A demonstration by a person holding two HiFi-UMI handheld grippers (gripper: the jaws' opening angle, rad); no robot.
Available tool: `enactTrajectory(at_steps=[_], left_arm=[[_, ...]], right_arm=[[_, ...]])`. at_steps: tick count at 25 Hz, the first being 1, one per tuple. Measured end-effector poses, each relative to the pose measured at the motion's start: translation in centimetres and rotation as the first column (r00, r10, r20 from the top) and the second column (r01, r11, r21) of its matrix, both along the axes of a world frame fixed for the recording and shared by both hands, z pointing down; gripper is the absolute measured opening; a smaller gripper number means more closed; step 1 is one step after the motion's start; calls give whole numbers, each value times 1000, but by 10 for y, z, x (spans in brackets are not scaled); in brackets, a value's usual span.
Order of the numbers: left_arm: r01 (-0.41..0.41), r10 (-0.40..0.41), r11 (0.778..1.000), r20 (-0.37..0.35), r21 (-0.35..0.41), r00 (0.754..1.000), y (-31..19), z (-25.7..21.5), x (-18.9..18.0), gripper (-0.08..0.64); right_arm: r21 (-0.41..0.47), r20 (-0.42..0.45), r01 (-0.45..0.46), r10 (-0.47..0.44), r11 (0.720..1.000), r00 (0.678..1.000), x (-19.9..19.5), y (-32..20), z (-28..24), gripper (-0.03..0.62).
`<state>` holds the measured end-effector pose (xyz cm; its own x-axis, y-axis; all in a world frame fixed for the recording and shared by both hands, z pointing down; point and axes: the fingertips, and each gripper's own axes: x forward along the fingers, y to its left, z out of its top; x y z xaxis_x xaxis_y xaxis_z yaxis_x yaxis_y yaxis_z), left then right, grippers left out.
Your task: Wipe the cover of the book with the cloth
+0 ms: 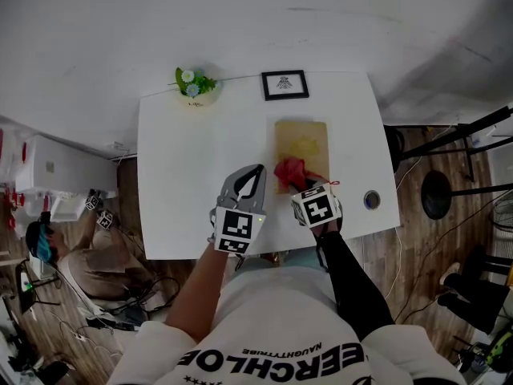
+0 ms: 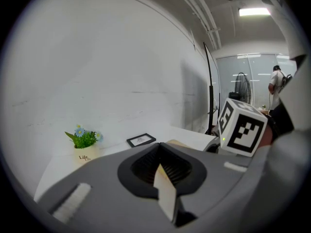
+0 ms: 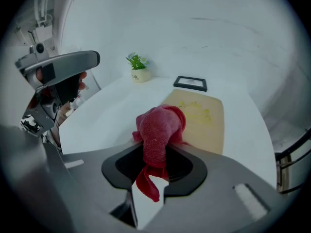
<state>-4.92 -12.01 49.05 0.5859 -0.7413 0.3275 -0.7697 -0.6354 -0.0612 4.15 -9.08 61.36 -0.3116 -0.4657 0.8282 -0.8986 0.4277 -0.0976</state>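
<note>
Clamping a bunched red cloth (image 3: 160, 127) between its jaws, the right gripper (image 3: 154, 165) is closed on the fabric, with a loose tail hanging back into the dark throat behind the pads. The wad sticks out ahead of the jaws over the near end of the book (image 3: 206, 118), toward its left corner; the book's tan cover with a faint yellow pattern lies flat on the white table (image 1: 192, 183), its long side running away from the person. The left gripper (image 2: 163, 171) has its jaws brought together with nothing between them, and in the head view it hangs over bare tabletop just left of the book. Farther off, a small black picture frame (image 1: 284, 85) stands beyond the book at the table's far edge, and a flower pot (image 1: 195, 87) stands at the far left corner.
</note>
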Motion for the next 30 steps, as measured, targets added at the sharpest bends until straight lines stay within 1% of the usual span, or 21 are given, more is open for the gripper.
enactTrajectory(at_steps=[2, 8, 12, 14, 17, 20, 22, 24, 26, 30], left_arm=[[6, -6, 1000, -3, -2, 1000, 1, 0, 4, 57], [29, -29, 999, 9, -25, 1000, 7, 3, 25, 57], [30, -29, 999, 31, -32, 999, 19, -2, 37, 57], [38, -37, 999, 46, -29, 998, 26, -4, 40, 57], [64, -63, 998, 53, -18, 997, 32, -10, 43, 57], [91, -91, 996, 40, 10, 995, 35, -20, 41, 57], [116, -116, 993, 31, 30, 993, 37, -25, 35, 57], [151, -151, 988, 19, 32, 988, 40, -26, 25, 57], [173, -174, 984, 11, 26, 985, 45, -25, 18, 57], [168, -169, 985, 20, 28, 985, 50, -25, 18, 57]], right_arm=[[0, -19, -38, 38, 999, 999, 18, 3, 0, 107], [3, -30, -151, 151, 988, 988, 78, 12, -1, 107], [-1, 3, -228, 228, 974, 974, 108, 19, -1, 107], [-1, 25, -237, 237, 971, 971, 114, 21, 0, 107], [18, 41, -214, 213, 977, 976, 114, 20, -2, 107], [74, 76, -196, 191, 978, 979, 110, 14, -12, 107], [101, 98, -168, 158, 981, 983, 99, 10, -19, 106], [108, 108, -113, 102, 988, 989, 78, 8, -23, 106], [96, 114, -45, 34, 994, 993, 51, 12, -25, 107], [53, 108, 97, -102, 994, 989, -7, 22, -19, 107]])
